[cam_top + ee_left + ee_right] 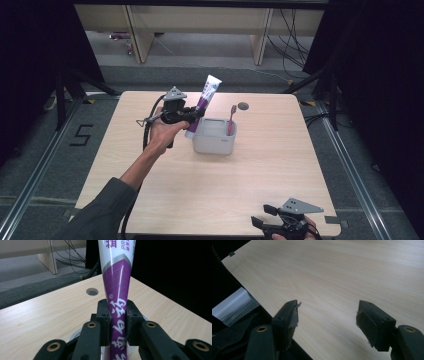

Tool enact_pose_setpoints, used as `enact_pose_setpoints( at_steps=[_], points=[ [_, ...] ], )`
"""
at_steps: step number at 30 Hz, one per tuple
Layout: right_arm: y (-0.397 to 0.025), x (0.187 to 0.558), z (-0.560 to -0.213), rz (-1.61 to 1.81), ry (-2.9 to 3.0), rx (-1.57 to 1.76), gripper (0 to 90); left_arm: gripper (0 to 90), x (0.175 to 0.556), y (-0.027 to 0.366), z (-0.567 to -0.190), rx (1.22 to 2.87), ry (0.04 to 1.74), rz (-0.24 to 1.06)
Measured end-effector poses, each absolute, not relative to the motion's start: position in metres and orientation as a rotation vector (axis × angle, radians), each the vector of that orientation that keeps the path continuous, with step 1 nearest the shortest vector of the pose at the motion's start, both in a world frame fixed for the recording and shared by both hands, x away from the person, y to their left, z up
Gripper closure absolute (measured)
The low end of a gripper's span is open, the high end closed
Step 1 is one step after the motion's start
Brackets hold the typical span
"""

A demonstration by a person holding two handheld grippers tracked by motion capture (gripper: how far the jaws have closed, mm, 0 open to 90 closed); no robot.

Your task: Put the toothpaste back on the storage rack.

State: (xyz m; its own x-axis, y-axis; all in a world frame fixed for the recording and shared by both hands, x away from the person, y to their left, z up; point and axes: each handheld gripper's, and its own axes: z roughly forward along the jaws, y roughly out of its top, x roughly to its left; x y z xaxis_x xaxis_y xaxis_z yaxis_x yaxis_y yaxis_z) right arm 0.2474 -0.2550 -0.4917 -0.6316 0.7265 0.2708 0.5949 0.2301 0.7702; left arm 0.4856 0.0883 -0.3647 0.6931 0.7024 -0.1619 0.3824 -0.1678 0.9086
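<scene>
In the high view, a toothpaste tube point(204, 102) is gripped by the left tongs point(192, 114) at the 9 o'clock edge of a grey holder point(214, 142), near the middle of the table point(250, 185). The tube is tilted, its lower end at or just inside the holder's rim; which cannot be told. A pink toothbrush point(231, 120) stands in the holder at its 3 o'clock side. The right tongs point(263, 214) are held open and empty at the table's 5 o'clock edge.

In the left gripper view, the tube point(117, 287) is seen clamped between the closed jaws of the left tongs point(117, 326), with a round hole point(92, 291) in the table at 11 o'clock.

In the right gripper view, the right tongs point(328, 320) are spread wide over bare table point(342, 272).

The tube is judged to be at the holder, going in or coming out; the direction cannot be told. Either way, a steady vertical move clear of the toothbrush is called for.
</scene>
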Motion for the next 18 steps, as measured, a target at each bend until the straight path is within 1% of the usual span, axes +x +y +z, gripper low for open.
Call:
enact_pose_setpoints(
  at_steps=[18],
  points=[
    [-0.257,0.247,-0.491,1.367,2.363,1.286,34.1,76.3,0.504,0.058,-0.375,1.753,0.867,0.381]
  ],
)
